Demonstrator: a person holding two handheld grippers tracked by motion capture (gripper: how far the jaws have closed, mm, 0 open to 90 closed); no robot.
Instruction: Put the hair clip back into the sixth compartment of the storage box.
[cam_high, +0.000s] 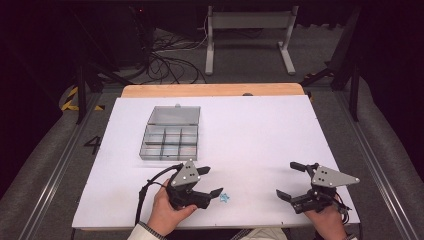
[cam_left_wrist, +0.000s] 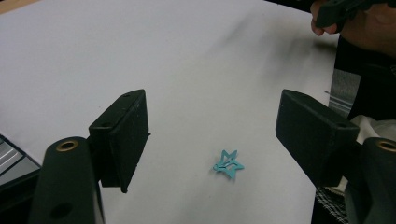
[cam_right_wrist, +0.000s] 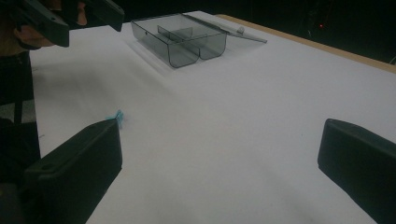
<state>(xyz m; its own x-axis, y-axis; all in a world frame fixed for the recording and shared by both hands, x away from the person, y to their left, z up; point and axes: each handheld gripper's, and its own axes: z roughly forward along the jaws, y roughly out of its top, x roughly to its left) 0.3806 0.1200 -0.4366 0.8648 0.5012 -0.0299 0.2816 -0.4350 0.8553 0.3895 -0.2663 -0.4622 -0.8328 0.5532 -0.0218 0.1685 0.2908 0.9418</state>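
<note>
Star-shaped clip (cam_left_wrist: 228, 164), small, teal, lying flat on the white table (cam_high: 260, 130), lower centre of the left gripper view, between the two black jaws and somewhat nearer the right-hand one, touching neither; in the high view sitting low in the frame, just right of the left gripper (cam_high: 207, 182), a little past its lower jaw tip; in the right gripper view peeking out as a teal speck at mid-left, just above the tip of the near jaw. Judging from its look: probably thin painted metal, very light, stiff, hard and rather slippery, hugging the table closely enough to leave little edge to catch; likely skating away under a sideways nudge rather than lifting; not fragile, though the points possibly bending under a hard squeeze. Best hold, as a guess: pinching across the body through the middle, pads meeting two opposite notches or flat sides rather than the tips of the points, jaw tips pressing lightly down to the table before closing. Left gripper standing wide open, nothing between the pads but bare table and the clip; needing, by judgement, a slight shift to centre the clip in the gap. Right gripper (cam_high: 298, 180) resting at the lower right of the high view, well apart from the clip, jaws likewise spread wide and holding nothing. Clear compartment box (cam_high: 170, 141) sitting at upper left of centre in the high view, lid laid open behind it, well apart from the clip and both grippers; compartments apparently empty, though hard to be sure.
</note>
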